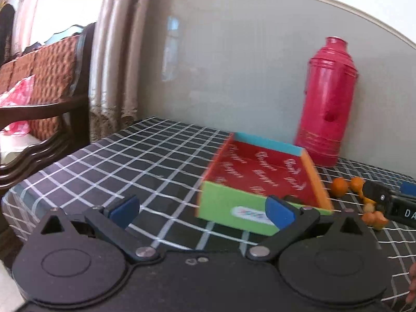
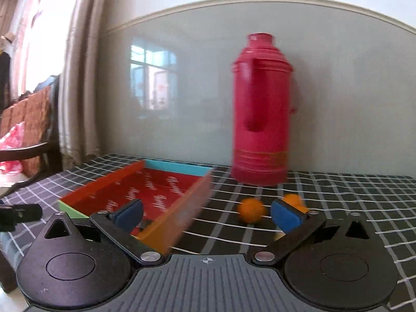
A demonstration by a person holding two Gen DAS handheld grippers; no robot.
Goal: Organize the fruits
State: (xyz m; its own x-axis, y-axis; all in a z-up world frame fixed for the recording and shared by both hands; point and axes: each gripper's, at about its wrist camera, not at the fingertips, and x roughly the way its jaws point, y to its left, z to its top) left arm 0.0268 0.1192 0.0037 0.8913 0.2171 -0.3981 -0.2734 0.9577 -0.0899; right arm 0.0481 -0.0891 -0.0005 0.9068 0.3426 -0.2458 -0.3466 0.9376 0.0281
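Note:
A shallow box (image 1: 262, 179) with a red printed floor and green, orange and blue walls lies on the checked tablecloth; it also shows in the right wrist view (image 2: 156, 195). Small orange fruits (image 1: 339, 186) lie on the cloth to its right, one in the right wrist view (image 2: 251, 209) and another (image 2: 292, 199) partly behind a finger. My left gripper (image 1: 202, 212) is open and empty in front of the box's green wall. My right gripper (image 2: 206, 214) is open and empty over the box's orange wall, with the fruits just ahead. It shows in the left view at the right edge (image 1: 384, 197).
A tall red thermos (image 1: 327, 104) stands at the back against the wall, behind the box and fruits (image 2: 261, 111). A wooden armchair (image 1: 44, 83) with patterned cushions and a pink bag stands left of the table. Curtains (image 1: 114, 52) hang behind it.

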